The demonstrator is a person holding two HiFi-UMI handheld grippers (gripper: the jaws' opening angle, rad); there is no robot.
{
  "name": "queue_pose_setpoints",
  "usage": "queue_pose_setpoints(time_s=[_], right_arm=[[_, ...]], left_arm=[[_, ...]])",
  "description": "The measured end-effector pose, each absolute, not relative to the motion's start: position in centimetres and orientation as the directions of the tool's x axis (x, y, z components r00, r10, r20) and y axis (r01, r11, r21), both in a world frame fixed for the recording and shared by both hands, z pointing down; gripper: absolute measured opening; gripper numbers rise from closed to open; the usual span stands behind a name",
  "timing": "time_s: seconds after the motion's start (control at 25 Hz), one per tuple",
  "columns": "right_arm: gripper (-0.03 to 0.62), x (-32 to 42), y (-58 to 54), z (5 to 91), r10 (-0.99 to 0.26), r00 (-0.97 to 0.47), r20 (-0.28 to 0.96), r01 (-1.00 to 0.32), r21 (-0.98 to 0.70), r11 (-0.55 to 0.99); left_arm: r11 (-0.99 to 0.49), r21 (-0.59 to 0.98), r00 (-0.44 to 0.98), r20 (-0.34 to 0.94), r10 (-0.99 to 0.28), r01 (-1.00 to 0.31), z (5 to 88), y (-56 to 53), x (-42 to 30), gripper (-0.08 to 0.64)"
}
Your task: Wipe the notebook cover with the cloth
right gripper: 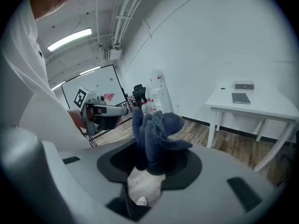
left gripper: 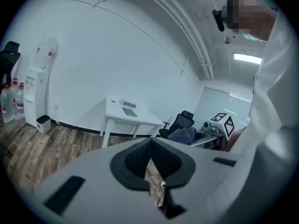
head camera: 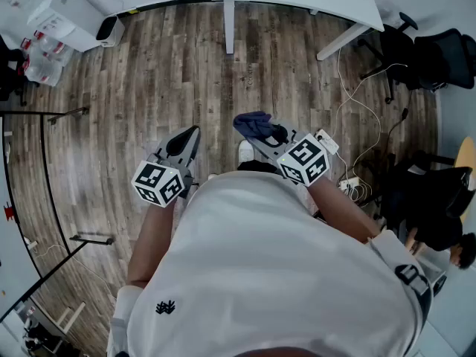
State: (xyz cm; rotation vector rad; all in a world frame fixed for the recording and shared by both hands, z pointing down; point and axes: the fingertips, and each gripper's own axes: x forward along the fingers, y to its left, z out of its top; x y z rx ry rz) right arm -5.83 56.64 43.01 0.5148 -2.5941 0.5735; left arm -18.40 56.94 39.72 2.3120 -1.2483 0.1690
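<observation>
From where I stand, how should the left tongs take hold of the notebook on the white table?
Probably by its near edge, coming in low from your side: the notebook lies flat and thin on the table, so only an edge offers grip. The left tongs are shut and must open first.

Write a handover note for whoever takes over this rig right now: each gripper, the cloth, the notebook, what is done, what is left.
Left gripper: fingers together, empty.
Right gripper: shut on the dark blue cloth, bunched between its fingers.
Notebook: flat on the white table across the room, away from both grippers.
Done: cloth in hand.
Left: walk to the table and wipe the notebook cover; no wiping has begun.
</observation>
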Motion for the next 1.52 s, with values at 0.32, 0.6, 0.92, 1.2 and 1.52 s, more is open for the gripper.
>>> queue_pose_setpoints(time_s=[0.32, 0.6, 0.92, 1.2, 1.52], right_arm=[[0.137, -2.1, 50.8, 43.1, -0.259, -0.843, 0.471, -0.431, -0.303, 0.85], [0.137, 1.4, 46.5, 44.4, -0.302, -0.821, 0.484, -0.496, -0.343, 0.798], [0.138, 0.8, 40.4, 45.6, -0.4, -0.766, 0.503, -0.616, -0.397, 0.68], [0.138, 0.0, 33.0, 44.5, -0.491, -0.679, 0.546, -0.721, -0.373, 0.583], [0.138, 1.0, 26.9, 44.9, -0.556, -0.583, 0.593, -0.808, -0.352, 0.472]], left_arm=[[-0.407, 0.354, 0.528, 0.387, -0.756, -0.842, 40.6, 52.4, -16.6, 0.007], [-0.436, 0.373, 0.565, 0.386, -0.73, -0.819, 41.3, 46.7, -13.2, 0.006], [-0.59, 0.375, 0.699, 0.373, -0.61, -0.715, 42.5, 38.5, -13.1, 0.008], [-0.711, 0.339, 0.784, 0.355, -0.51, -0.616, 41.8, 28.9, -13.5, 0.007], [-0.792, 0.299, 0.831, 0.364, -0.42, -0.532, 43.5, 20.6, -13.6, 0.008]])
